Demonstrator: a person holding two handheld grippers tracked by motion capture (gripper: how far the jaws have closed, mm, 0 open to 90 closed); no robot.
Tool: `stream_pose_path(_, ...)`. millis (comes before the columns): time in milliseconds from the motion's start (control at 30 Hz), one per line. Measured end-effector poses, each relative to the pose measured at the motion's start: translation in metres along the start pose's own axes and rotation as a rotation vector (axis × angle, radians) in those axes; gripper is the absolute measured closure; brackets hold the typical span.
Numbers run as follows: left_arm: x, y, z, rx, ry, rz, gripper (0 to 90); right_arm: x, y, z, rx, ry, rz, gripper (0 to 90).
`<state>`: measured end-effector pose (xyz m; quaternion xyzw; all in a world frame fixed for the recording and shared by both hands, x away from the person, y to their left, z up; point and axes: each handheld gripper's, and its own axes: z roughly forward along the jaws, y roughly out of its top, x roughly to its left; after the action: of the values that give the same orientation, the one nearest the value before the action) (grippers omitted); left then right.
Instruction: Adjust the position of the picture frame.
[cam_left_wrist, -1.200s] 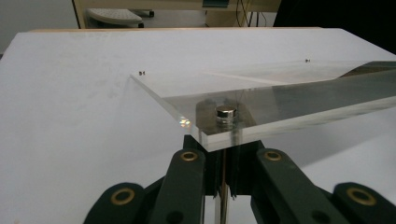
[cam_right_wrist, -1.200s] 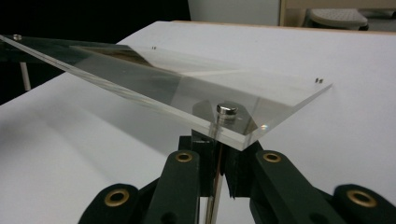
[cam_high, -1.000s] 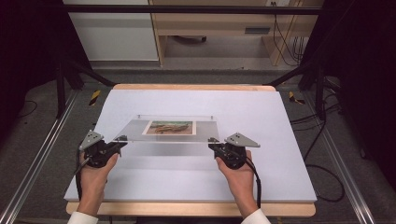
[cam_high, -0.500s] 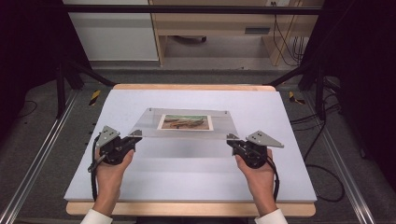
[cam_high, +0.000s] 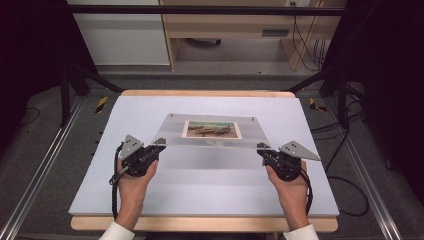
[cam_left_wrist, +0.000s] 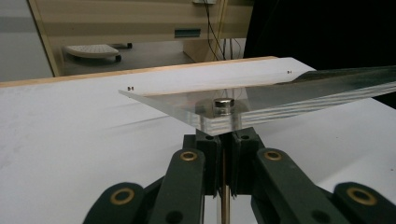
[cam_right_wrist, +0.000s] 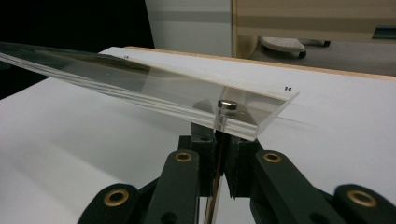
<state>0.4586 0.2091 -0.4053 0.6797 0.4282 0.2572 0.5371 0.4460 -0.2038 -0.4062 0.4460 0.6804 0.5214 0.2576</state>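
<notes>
Item: clear acrylic frame (cam_high: 210, 131) enclosing a landscape photo (cam_high: 211, 129), carried above the white table (cam_high: 200, 190). Left gripper (cam_high: 159, 143) and right gripper (cam_high: 260, 148) clamp its near corners, jaws narrow. Change: both hands farther apart; frame farther from the person, near edge raised. Lift apparently in progress.
</notes>
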Motion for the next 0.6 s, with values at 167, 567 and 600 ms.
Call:
stream_pose_path(167,-0.002,-0.005,0.005,-0.001,-0.004,-0.013,83.7,-0.003,-0.001,0.0,0.004,-0.014,0.0,83.5)
stream_pose_path(567,-0.007,-0.013,0.015,-0.003,0.007,-0.018,83.6,-0.012,-0.004,0.003,0.026,-0.024,0.006,83.5)
stream_pose_path(600,-0.007,-0.013,0.016,-0.005,0.008,-0.015,83.6,-0.013,-0.005,0.003,0.028,-0.027,0.004,83.5)
